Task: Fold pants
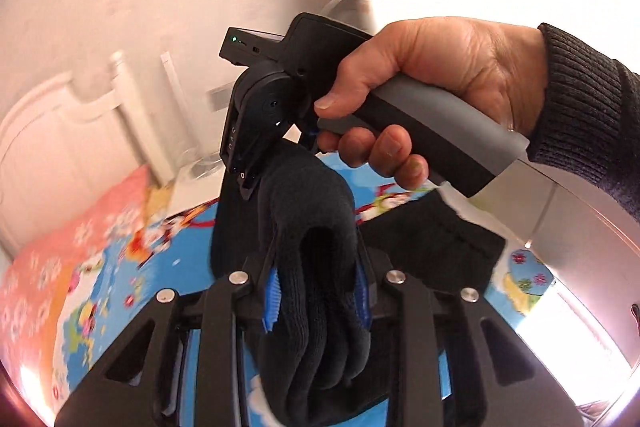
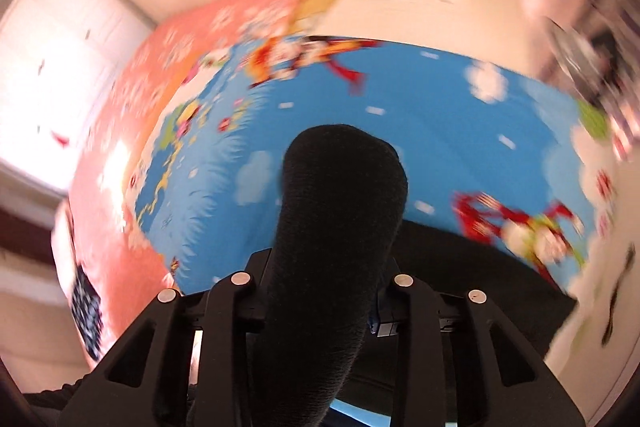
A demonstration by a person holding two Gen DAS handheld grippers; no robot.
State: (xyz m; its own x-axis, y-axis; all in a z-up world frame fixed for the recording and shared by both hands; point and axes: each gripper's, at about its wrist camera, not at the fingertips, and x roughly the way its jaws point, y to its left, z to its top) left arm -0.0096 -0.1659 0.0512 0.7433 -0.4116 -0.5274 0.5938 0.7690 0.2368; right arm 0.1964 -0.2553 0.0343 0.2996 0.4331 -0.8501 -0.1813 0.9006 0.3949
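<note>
Left gripper (image 1: 316,291): clamped on a bunched fold of the dark knit pants (image 1: 316,227), the cloth pressed between its 2 blue pads (image 1: 271,301). The fold rises above the fingers in a loop and hangs down behind them, lifted off the bed cover (image 1: 120,267).

Right gripper (image 1: 256,171): seen from the left wrist view, it sits just beyond the left gripper's fold, tipped steeply downward, its fingers meeting the same dark cloth. The person's right hand (image 1: 436,95) wraps the grey handle, thumb along the top, fingers curled under; a dark ribbed sleeve (image 1: 584,107) covers the wrist. In the right wrist view, a thick roll of the pants (image 2: 340,227) stands up between the fingers of the right gripper (image 2: 324,303), which is closed on it; the pads are mostly hidden by the cloth.

More of the pants lies on the cover (image 2: 440,131) below that roll. Both views are smeared by motion blur, so the exact lie of the remaining cloth appears uncertain.
</note>
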